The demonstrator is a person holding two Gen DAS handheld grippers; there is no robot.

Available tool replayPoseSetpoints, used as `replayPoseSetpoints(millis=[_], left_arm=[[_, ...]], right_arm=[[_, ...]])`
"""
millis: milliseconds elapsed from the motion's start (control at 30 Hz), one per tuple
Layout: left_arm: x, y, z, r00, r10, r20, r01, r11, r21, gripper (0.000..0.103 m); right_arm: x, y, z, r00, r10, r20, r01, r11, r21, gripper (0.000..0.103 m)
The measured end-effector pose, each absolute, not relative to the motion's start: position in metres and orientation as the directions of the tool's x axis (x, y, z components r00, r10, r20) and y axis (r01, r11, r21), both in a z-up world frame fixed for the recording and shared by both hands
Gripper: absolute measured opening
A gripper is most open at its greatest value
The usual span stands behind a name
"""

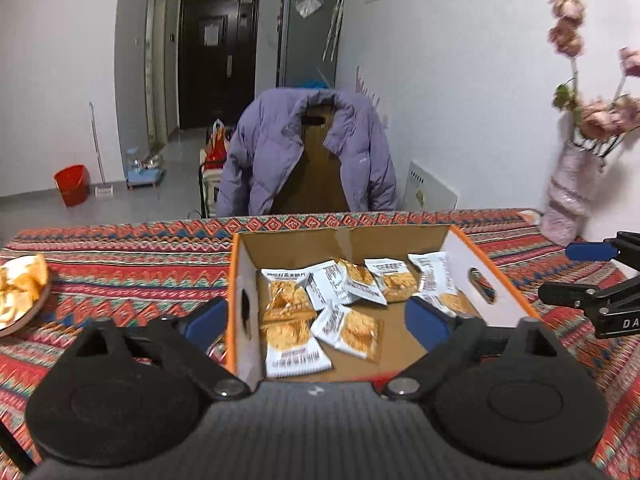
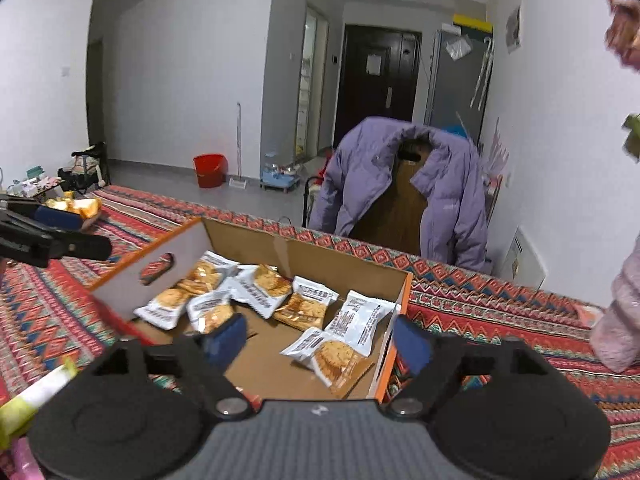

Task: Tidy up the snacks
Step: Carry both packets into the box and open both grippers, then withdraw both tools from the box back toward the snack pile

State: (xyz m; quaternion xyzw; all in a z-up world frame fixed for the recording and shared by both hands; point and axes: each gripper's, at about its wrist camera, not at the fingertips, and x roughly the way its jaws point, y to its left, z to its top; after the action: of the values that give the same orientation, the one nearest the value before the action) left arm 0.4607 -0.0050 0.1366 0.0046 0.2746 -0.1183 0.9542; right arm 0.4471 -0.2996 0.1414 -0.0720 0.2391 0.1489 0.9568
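Note:
An open cardboard box [image 1: 460, 256] with orange edges sits on the patterned tablecloth and holds several white and orange biscuit packets [image 1: 356, 280]. My left gripper [image 1: 316, 324] is open and straddles the box's left wall, one finger outside and one inside. My right gripper [image 2: 320, 340] is open and straddles the box's right wall [image 2: 394, 332], with a packet [image 2: 340, 360] between its fingers but not gripped. Each gripper shows in the other view: the right gripper [image 1: 592, 276] at the right edge and the left gripper [image 2: 48, 232] at the left edge.
A plate of golden snacks [image 1: 20, 292] sits at the table's left. A pink vase with flowers [image 1: 572, 188] stands at the right. A chair with a purple jacket [image 1: 308, 156] stands behind the table. A yellow-green packet [image 2: 36, 396] lies near my right gripper.

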Motion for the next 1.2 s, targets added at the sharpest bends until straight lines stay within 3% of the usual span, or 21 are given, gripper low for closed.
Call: replayPoseSetpoints(millis=[267, 500, 800, 967, 1200], left_arm=[[0.334, 0.009, 0.15, 0.89, -0.233, -0.392, 0.245, 0.969, -0.022, 0.103], [0.243, 0.012, 0.131, 0.926, -0.178, -0.333, 0.197, 0.98, 0.022, 0.103], [0.182, 0.009, 0.091, 0.9, -0.173, -0.399, 0.193, 0.981, 0.009, 0.103], [0.175, 0.008, 0.076, 0.879, -0.187, -0.439, 0.21, 0.978, 0.004, 0.103], [0.185, -0.004, 0.073, 0.865, -0.204, -0.457, 0.239, 0.971, 0.018, 0.103]], right_arm=[[0.341, -0.296, 0.151, 0.88, 0.27, -0.391, -0.32, 0.945, -0.068, 0.096], [0.252, -0.288, 0.131, 0.911, 0.253, -0.326, -0.295, 0.951, -0.087, 0.103], [0.183, -0.274, 0.079, 0.902, 0.211, -0.376, -0.27, 0.957, -0.111, 0.103], [0.173, -0.273, 0.053, 0.874, 0.194, -0.445, -0.265, 0.959, -0.102, 0.103], [0.175, -0.274, 0.047, 0.875, 0.188, -0.446, -0.251, 0.964, -0.086, 0.103]])
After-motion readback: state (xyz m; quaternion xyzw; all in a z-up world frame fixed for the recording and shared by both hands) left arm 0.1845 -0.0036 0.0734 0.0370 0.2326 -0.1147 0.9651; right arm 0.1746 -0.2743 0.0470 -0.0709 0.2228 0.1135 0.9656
